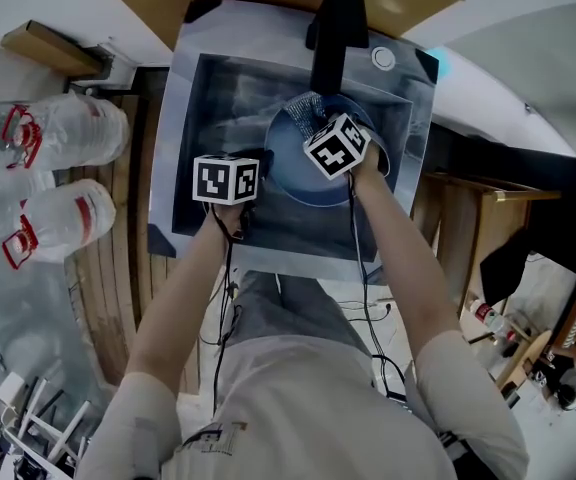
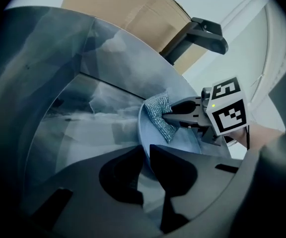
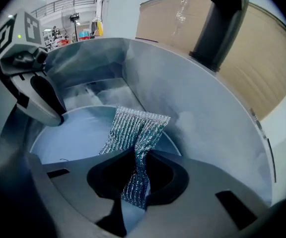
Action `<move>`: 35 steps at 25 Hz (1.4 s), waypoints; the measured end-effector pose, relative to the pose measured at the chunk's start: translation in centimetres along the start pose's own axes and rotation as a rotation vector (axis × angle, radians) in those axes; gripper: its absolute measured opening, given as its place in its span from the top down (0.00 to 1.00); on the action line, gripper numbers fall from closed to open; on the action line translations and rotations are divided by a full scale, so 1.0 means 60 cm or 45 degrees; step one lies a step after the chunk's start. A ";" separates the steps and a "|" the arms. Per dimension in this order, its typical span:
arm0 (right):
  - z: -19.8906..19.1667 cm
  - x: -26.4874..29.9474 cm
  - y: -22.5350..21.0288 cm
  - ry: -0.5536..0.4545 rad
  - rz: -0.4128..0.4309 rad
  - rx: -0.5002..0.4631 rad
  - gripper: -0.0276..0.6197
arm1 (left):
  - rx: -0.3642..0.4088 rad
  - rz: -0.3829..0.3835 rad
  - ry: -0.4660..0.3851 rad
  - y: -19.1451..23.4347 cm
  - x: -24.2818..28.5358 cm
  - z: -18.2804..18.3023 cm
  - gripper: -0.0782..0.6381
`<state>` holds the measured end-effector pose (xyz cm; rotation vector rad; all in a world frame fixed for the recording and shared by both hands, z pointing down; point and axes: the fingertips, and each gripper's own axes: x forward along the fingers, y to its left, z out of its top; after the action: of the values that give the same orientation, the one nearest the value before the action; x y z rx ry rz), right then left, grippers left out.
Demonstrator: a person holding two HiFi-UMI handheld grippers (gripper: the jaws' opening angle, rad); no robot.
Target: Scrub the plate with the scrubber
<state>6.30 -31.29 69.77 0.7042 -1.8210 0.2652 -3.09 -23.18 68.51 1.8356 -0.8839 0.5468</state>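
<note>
In the grey metal sink [image 1: 193,148], the left gripper [image 2: 145,155] seems clamped on the rim of the pale blue round plate [image 3: 73,138]. The right gripper [image 3: 137,155] pinches the silvery mesh scrubber [image 3: 135,128] over it. Scrubbing looks barely begun.

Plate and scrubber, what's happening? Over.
Left gripper clamped on plate rim. Right gripper pinching scrubber over plate. Nothing in the way.

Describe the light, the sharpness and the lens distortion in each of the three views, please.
Head view: bright, even light, sharp around the sink, whose rim shines pale. Left gripper view: dim and bluish, with dark corners; the sink walls show smeared reflections and the plate looks soft. Right gripper view: the scrubber is crisp and glinting, the corners are black, and the sink wall is strongly curved by the wide lens.
</note>
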 end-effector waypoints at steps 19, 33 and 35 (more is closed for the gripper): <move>-0.116 -0.085 0.171 0.363 0.334 -0.464 0.82 | -0.034 0.100 -0.079 0.059 -0.046 0.017 0.85; -0.003 -0.046 0.275 0.079 0.390 -0.726 0.81 | 0.024 0.046 -0.035 0.049 -0.047 0.002 0.85; 0.013 -0.028 0.236 0.090 0.231 -0.865 0.81 | 0.058 0.048 -0.023 0.049 -0.048 0.000 0.85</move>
<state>-2.22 -19.86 70.17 0.0532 -1.7540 -0.2088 -7.19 -22.98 68.20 1.8710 -0.9269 0.5794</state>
